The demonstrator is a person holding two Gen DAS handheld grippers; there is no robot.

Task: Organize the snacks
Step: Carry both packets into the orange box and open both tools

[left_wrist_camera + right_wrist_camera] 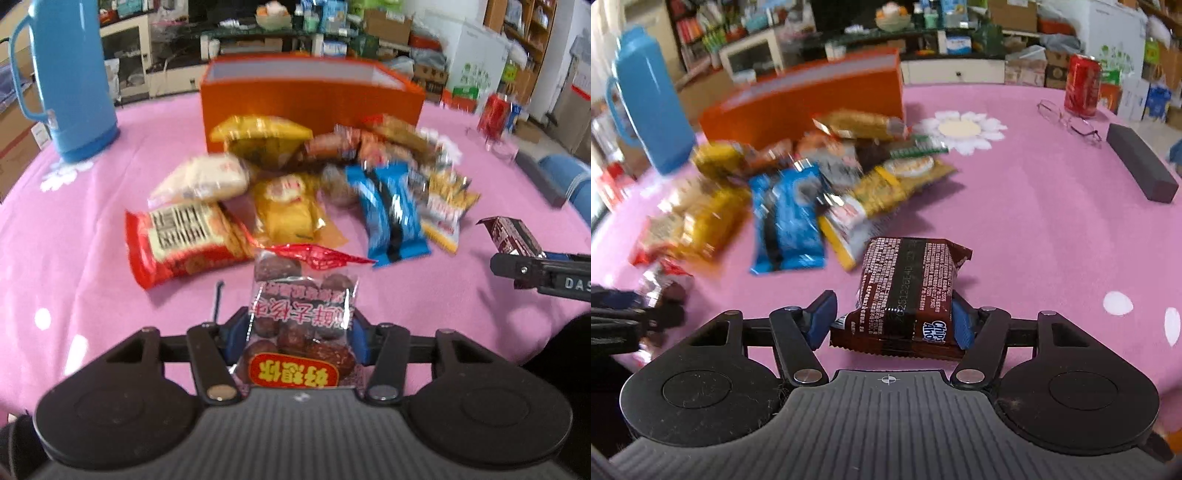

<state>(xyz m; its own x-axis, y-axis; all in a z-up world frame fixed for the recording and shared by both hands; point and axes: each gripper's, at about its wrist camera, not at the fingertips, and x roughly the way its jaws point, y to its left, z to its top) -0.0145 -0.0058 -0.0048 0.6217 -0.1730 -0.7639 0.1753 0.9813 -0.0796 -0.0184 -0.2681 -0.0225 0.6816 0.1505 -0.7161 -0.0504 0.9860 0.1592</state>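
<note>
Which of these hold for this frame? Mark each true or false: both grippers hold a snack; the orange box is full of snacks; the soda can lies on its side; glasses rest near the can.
1. Both grippers hold a snack. True: the left gripper holds a date packet, the right gripper a brown cookie packet.
2. False: no snacks show in the orange box; the pile lies before it.
3. False: the soda can stands upright.
4. True: the glasses lie beside it.

Pink tablecloth (1034, 221), orange box (310, 96)
</note>
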